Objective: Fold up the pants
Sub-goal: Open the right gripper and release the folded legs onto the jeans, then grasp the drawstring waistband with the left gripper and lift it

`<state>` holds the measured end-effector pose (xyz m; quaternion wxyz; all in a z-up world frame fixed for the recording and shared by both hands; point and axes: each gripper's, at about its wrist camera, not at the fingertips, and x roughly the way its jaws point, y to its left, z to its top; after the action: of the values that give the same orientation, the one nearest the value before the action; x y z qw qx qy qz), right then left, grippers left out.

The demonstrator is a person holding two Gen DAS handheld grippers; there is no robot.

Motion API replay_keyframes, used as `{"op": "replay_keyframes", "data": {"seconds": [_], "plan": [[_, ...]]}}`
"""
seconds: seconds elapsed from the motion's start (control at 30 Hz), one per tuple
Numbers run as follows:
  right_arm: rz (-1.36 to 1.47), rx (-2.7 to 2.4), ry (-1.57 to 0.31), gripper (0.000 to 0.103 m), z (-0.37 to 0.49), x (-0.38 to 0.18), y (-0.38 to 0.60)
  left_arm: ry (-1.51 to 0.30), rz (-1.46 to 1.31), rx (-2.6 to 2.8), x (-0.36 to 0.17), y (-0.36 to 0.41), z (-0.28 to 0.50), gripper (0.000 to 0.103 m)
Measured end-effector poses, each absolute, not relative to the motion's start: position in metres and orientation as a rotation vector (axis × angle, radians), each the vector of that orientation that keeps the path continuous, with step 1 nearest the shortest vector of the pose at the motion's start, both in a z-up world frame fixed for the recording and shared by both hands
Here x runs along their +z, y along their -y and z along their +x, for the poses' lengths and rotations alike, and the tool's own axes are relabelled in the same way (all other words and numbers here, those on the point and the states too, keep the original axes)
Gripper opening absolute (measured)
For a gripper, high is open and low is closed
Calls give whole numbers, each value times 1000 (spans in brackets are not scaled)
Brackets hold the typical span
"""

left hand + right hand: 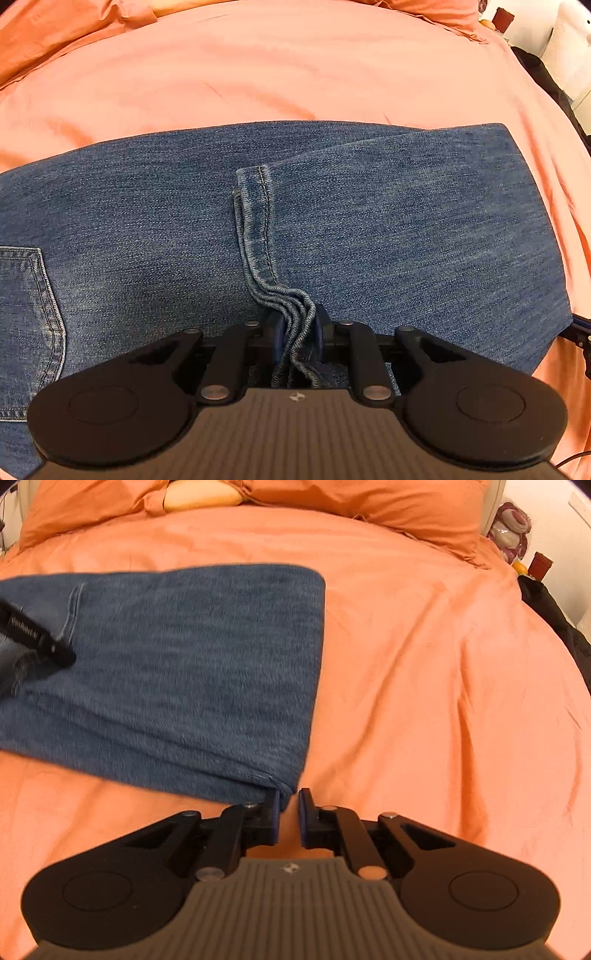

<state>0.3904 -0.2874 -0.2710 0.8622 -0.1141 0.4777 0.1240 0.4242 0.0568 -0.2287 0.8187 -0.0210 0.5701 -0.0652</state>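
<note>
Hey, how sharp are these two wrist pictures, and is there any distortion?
Left wrist view: sharp, the jeans show weave and stitching; fisheye bows their far edge. Right wrist view: softer, denim smeared by motion blur; the orange bedsheet curves toward the corners.

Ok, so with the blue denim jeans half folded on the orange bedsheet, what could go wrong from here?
1. The left gripper pinches only the bunched hem edges of the blue denim jeans; a layer could slip out when lifted.
2. The right gripper sits empty, jaws slightly apart, beside the folded corner; closing there might catch the orange bedsheet instead of denim.
</note>
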Motion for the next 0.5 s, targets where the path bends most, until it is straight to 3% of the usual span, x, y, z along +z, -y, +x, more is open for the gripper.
{"op": "replay_keyframes", "data": {"seconds": [0.27, 0.33, 0.37, 0.4, 0.5], "plan": [[-265, 189, -1049, 0, 382, -272, 299, -1191, -11, -186, -223, -60, 420, 25], [-227, 197, -1063, 0, 380, -264, 309, -1177, 32, -189, -214, -62, 415, 43], [-235, 198, -1058, 0, 378, -258, 312, -1167, 62, -181, -210, -65, 412, 60], [-251, 197, -1052, 0, 376, -253, 313, -1147, 86, -178, -205, -70, 408, 64], [-264, 202, -1036, 0, 371, -238, 313, -1120, 68, -191, -189, -98, 393, 65]]}}
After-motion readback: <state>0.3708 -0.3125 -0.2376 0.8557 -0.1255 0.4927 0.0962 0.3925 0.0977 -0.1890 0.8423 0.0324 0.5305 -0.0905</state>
